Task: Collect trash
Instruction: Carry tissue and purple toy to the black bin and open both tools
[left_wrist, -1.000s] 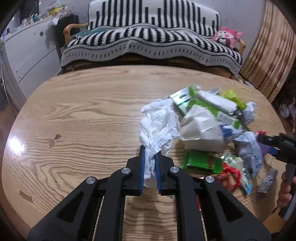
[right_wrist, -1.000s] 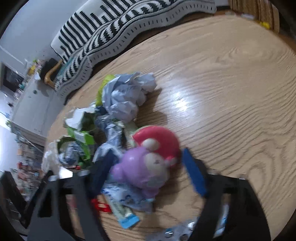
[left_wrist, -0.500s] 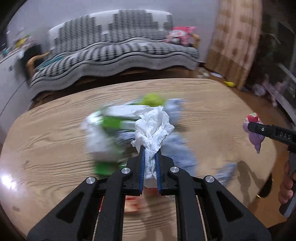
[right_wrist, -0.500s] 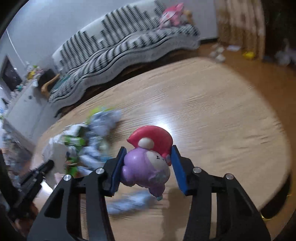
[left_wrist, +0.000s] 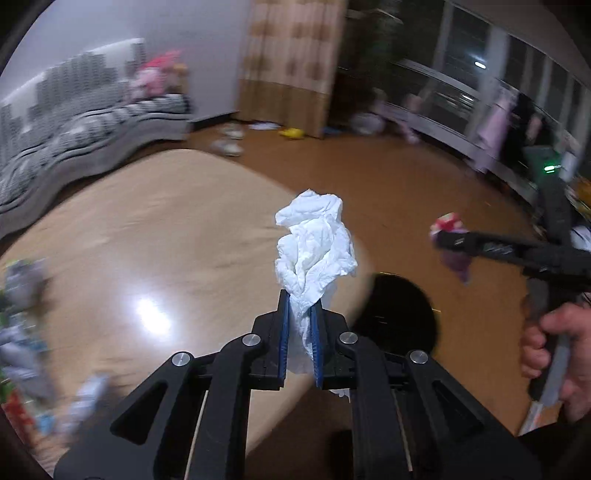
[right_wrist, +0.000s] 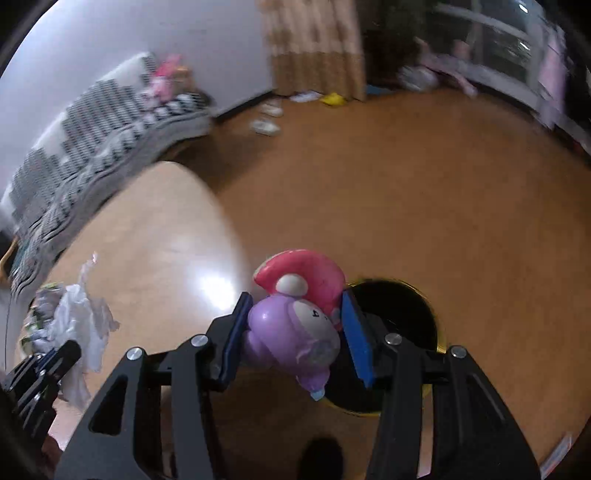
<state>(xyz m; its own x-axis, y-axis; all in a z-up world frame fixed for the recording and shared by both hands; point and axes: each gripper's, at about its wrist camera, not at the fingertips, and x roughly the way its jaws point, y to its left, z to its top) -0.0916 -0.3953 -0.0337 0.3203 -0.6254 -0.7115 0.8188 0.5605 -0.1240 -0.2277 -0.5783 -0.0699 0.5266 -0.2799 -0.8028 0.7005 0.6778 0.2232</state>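
Observation:
My left gripper (left_wrist: 300, 317) is shut on a crumpled white tissue (left_wrist: 316, 243) and holds it in the air over the right edge of the wooden table (left_wrist: 155, 236). My right gripper (right_wrist: 295, 325) is shut on a purple and red toy figure (right_wrist: 299, 314), held above a black bin with a yellow rim (right_wrist: 399, 306) on the floor. The bin (left_wrist: 399, 314) shows just right of the tissue in the left wrist view, where the right gripper (left_wrist: 454, 240) and toy are at the right. The left gripper and tissue (right_wrist: 79, 317) appear at the left of the right wrist view.
The remaining trash pile (left_wrist: 18, 332) lies blurred at the table's left edge. A striped sofa (right_wrist: 103, 136) stands behind the table. Curtains (left_wrist: 291, 62), shoes (right_wrist: 266, 122) and toys lie on the brown floor (right_wrist: 443, 206) beyond.
Both grippers have swung right, away from the trash pile and off the table's edge toward the floor bin, each still holding its item. The views are motion-blurred.

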